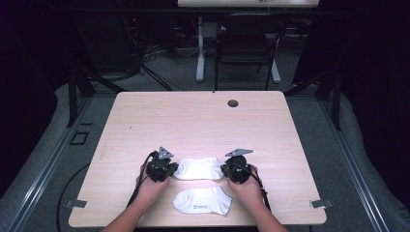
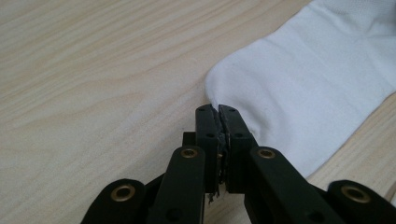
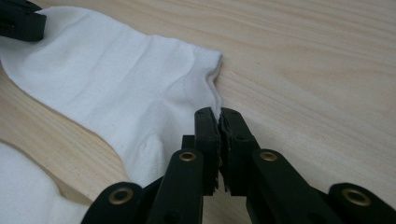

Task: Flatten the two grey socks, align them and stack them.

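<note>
On the pale woodgrain table [image 1: 193, 116], a soft white ribbed-knit ankle sock [image 1: 198, 168] lies flat between the grippers. The left gripper [image 2: 217, 111] and right gripper [image 3: 218, 113] have jaws pressed together at its opposite edges; whether fabric is pinched cannot be told. A second white sock [image 1: 203, 201] lies nearer.

Black chair [image 1: 247, 41] — beyond table [image 1: 203, 116]

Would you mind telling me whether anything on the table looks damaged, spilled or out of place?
Nothing stands out. Two white socks lie flat on the table: the far sock stretched between the left gripper and right gripper, both with jaws closed at its ends, and the near sock undisturbed.
</note>
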Tool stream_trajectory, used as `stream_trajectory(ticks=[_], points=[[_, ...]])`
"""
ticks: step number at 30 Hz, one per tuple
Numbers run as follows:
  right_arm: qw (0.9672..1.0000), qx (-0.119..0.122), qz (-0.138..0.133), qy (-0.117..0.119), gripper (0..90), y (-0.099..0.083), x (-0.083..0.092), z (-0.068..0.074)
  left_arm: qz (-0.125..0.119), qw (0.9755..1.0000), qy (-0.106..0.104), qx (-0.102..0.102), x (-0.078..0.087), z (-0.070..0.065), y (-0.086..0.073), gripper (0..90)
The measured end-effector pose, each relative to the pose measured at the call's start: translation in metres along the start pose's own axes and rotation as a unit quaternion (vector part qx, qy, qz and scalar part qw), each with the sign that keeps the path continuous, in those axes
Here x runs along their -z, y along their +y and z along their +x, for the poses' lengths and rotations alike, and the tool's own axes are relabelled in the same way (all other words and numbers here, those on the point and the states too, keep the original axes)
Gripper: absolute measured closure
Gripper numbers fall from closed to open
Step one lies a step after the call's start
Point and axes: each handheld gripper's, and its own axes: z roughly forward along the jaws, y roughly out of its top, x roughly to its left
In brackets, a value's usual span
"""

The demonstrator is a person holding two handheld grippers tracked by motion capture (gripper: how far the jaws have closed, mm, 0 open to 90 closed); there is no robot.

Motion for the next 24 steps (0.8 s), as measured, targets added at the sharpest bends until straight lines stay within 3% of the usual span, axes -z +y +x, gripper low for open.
stream_trajectory(ticks=[16, 24], points=[[0.9999, 0.007, -0.01, 0.007, 86.3, -0.001, 0.012, 0.002, -0.004, 0.9998, -0.021, 0.005, 0.007, 0.0, 0.001, 88.7], [0.9996, 0.005, -0.019, 0.022, 86.5, 0.003, 0.02, 0.007, -0.013, 0.9994, -0.03, 0.009, 0.015, 0.0, 0.001, 88.7]])
